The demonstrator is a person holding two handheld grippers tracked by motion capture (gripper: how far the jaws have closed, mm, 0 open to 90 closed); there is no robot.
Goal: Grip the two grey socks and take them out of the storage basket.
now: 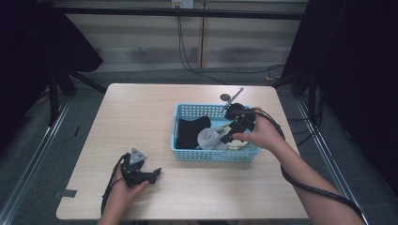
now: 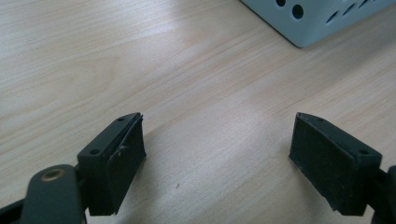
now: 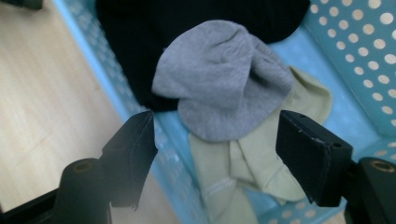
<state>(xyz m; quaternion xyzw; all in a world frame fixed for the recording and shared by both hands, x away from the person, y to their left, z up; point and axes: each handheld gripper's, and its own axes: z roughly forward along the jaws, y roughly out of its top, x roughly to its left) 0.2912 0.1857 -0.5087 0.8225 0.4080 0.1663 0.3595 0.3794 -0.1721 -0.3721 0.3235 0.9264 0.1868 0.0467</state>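
Socks of soft knit fabric lie heaped in the pale blue perforated plastic basket [image 1: 187, 154] that sits toward the right edge of the light wood-grain surface [image 1: 141, 117]: a crumpled grey sock [image 3: 219, 79] on top, a black sock [image 1: 190, 130] under and beside it toward the basket's left wall, and a pale cream-green ribbed sock [image 3: 252, 163] spread flat on the basket floor. My right hand-held gripper [image 1: 228, 137] hangs over the basket's right half with its jaws fairly wide and nothing between the black pads; through its own camera the grey sock sits just beyond the tips, not touched. My left hand-held gripper [image 1: 152, 174] rests low near the front edge of the surface, well apart from the basket, jaws spread wide over bare wood, holding nothing. As I judge it, the sorting work has hardly got anywhere: all the socks I can see are inside the basket and none lies out on the surface. The fabrics look limp and wrinkled, likely to sag and fold when pinched, while the basket is rigid, its walls pierced with rows of round holes.
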